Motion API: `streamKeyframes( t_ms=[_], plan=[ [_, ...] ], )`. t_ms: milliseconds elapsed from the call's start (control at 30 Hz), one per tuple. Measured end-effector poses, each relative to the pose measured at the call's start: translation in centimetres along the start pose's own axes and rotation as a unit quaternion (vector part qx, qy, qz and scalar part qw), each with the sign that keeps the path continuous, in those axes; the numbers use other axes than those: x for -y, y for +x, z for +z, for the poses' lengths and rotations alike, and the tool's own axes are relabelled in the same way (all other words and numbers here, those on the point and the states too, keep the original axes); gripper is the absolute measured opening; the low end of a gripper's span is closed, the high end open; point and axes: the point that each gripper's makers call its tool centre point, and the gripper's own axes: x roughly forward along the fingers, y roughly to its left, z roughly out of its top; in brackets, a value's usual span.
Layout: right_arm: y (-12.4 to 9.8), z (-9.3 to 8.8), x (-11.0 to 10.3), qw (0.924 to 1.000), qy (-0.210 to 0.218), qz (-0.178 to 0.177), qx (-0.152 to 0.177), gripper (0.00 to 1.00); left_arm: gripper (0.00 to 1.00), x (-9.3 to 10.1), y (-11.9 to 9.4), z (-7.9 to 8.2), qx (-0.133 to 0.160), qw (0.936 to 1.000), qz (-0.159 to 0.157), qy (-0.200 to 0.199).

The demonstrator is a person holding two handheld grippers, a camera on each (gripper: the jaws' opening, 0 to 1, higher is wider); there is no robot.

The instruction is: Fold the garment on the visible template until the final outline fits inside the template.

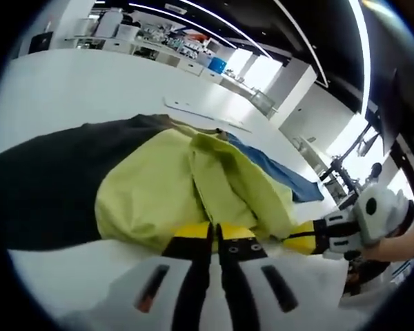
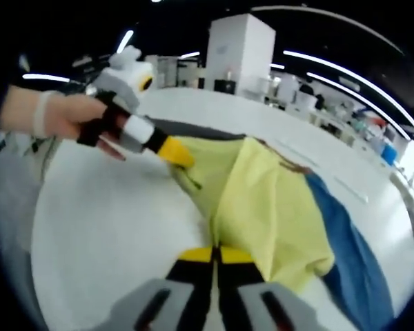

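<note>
In the left gripper view the left claw (image 1: 214,238) has its two yellow-tipped jaws pressed together, their tips pinching the near edge of the yellow-green garment (image 1: 172,186), whose cloth bunches in folds just ahead of them. To the right of this claw, the right claw (image 1: 300,240) comes in from the side, its yellow tip touching the same near edge, with a person's hand (image 1: 400,243) behind it. Left of the left claw and beyond the garment lies a dark sheet (image 1: 48,186), and past the garment to the right a strip of blue cloth (image 1: 283,172) reaches away over the white worktop (image 1: 69,89). In the right gripper view the right claw (image 2: 214,254) also has its jaws closed together, gripping the garment's (image 2: 262,200) near hem. Up and to the left of it, the left claw (image 2: 176,153) bites the garment's far corner, held by a hand (image 2: 55,114); whether a gap remains between those jaws cannot be told from this side. The blue cloth (image 2: 352,248) lies right of the right claw, partly under the garment, and the worktop (image 2: 110,221) spreads bare to the left.
</note>
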Motion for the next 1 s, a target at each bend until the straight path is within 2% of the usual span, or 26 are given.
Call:
streamKeyframes(
  t_ms=[300, 367, 533, 667, 700, 767, 1000],
  plan=[
    [-1.8, 0.6, -0.8, 0.9999, 0.001, 0.008, 0.01, 0.0, 0.0, 1.5, -2.2, 1.2, 0.019, 0.9994, -0.019, 0.022],
    [-2.6, 1.0, -1.1, 0.9999, 0.003, 0.009, 0.013, 0.0, 0.0, 1.3, -2.9, 1.5, 0.021, 0.9991, -0.023, 0.029],
    [-4.0, 1.5, -1.4, 0.9998, -0.002, 0.008, 0.02, 0.0, 0.0, 2.3, -5.5, 1.6, 0.026, 0.9981, -0.027, 0.05],
    [-5.5, 1.4, -2.1, 0.9997, -0.014, 0.011, 0.018, 0.0, 0.0, 3.2, -8.0, 0.9, 0.025, 0.9965, -0.029, 0.075],
    [-5.8, 1.2, -2.2, 0.9997, -0.015, 0.012, 0.018, 0.0, 0.0, 2.5, -8.4, 0.9, 0.023, 0.9962, -0.028, 0.079],
    [-6.5, 0.9, -2.4, 0.9997, -0.017, 0.012, 0.015, 0.0, 0.0, 2.7, -9.5, 0.4, 0.021, 0.9958, -0.028, 0.084],
    [-8.8, -1.0, -3.0, 0.9997, -0.024, 0.006, 0.001, 0.0, 0.0, 1.1, -13.2, -1.8, 0.009, 0.9956, -0.015, 0.092]
  ],
)
